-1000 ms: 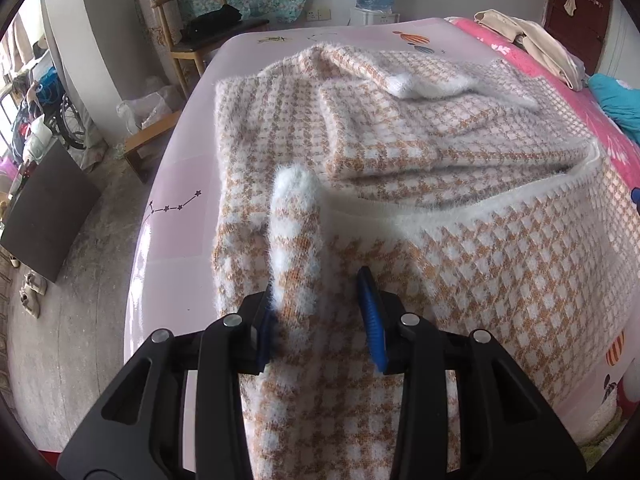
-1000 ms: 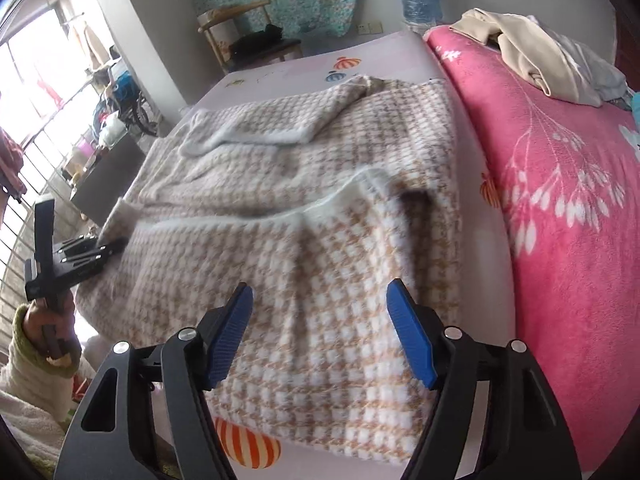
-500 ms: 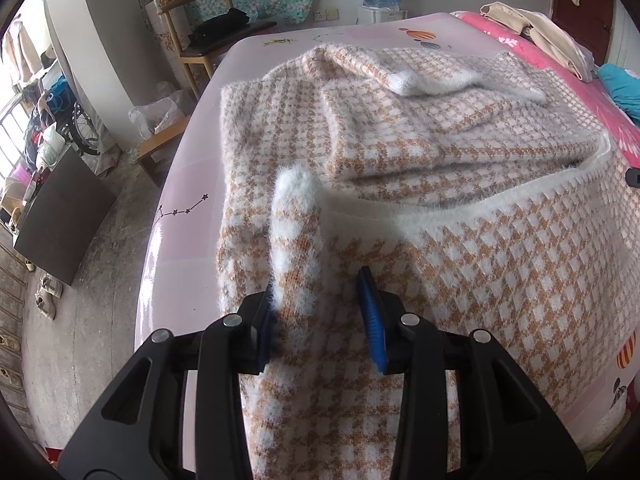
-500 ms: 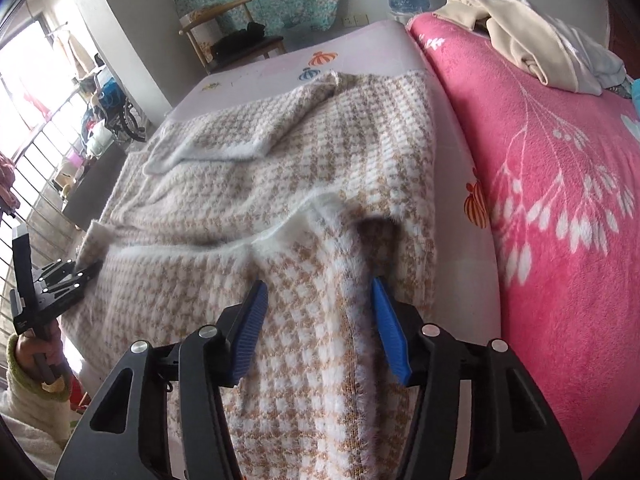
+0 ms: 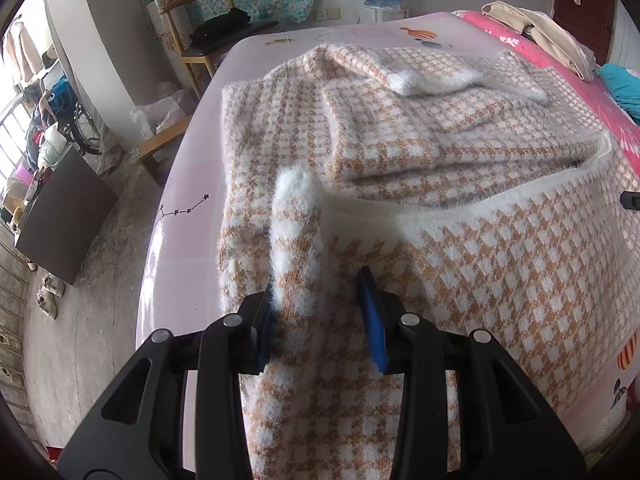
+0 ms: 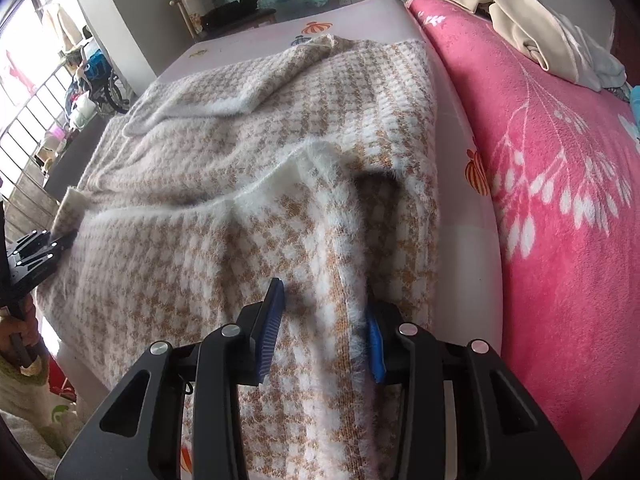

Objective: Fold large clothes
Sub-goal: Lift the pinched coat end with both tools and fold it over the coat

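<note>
Lying spread across the bed (image 5: 192,184), the sweater (image 5: 460,240) — fuzzy, checked in tan and white — covers most of the pale pink sheet, with one sleeve (image 5: 424,76) folded over its far half. Its white-trimmed near edge is raised at both corners.

The left tool (image 5: 320,312) stands narrow, a bunched fold of the sweater rising between its blue pads; the left pad is buried in the fuzz, and the cloth sits up in a ridge ahead of the tool, so it holds that corner. In the right view this tool (image 6: 40,252) shows at the far left edge, gripped by a hand (image 6: 20,332) in a pale sleeve.

The right tool (image 6: 324,320) has just been closing its jaws — the sweater's right corner now lies gathered between them, the right pad pressed into the fuzz, the left pad against the fold, and the cloth pulled into a peak ahead.

A pink blanket (image 6: 560,240) lies beside the sweater, touching nothing of it, with beige clothes (image 6: 532,24) heaped at its far end. A wooden chair (image 5: 200,28) stands past the bed.
</note>
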The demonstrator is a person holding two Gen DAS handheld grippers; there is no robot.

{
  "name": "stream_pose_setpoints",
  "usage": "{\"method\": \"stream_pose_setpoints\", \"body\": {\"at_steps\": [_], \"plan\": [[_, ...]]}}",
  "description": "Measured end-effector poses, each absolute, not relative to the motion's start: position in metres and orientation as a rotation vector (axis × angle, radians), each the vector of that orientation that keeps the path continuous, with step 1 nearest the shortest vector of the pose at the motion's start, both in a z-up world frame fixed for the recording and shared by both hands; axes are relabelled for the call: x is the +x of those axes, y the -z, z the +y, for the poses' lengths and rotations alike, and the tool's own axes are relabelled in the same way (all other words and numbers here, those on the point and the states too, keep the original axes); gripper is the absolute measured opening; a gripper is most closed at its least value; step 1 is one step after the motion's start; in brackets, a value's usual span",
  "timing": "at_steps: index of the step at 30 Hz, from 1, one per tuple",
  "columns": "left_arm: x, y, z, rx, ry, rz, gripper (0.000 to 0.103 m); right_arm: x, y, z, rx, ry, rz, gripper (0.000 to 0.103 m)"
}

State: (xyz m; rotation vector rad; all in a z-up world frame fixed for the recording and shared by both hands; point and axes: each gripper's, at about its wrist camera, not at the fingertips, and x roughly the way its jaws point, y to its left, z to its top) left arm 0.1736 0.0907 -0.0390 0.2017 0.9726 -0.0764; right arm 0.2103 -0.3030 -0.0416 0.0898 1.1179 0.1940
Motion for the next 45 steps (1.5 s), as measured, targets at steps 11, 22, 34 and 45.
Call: {"method": "stream_pose_setpoints", "body": {"at_steps": [11,22,34,45], "plan": [[0.171,0.039,0.089,0.229,0.058,0.958,0.034,0.203,0.034,-0.293,-0.006,-0.14,1.077,0.019],[0.146,0.017,0.104,0.178,0.071,0.848,0.011,0.172,0.004,-0.287,-0.032,-0.109,0.954,0.008],[0.075,-0.057,0.109,0.133,0.085,0.594,0.008,0.108,-0.06,-0.287,0.01,-0.088,0.726,0.008],[0.102,-0.134,0.107,0.163,0.075,0.398,0.008,0.141,-0.121,-0.291,-0.003,-0.13,0.562,0.008]]}}
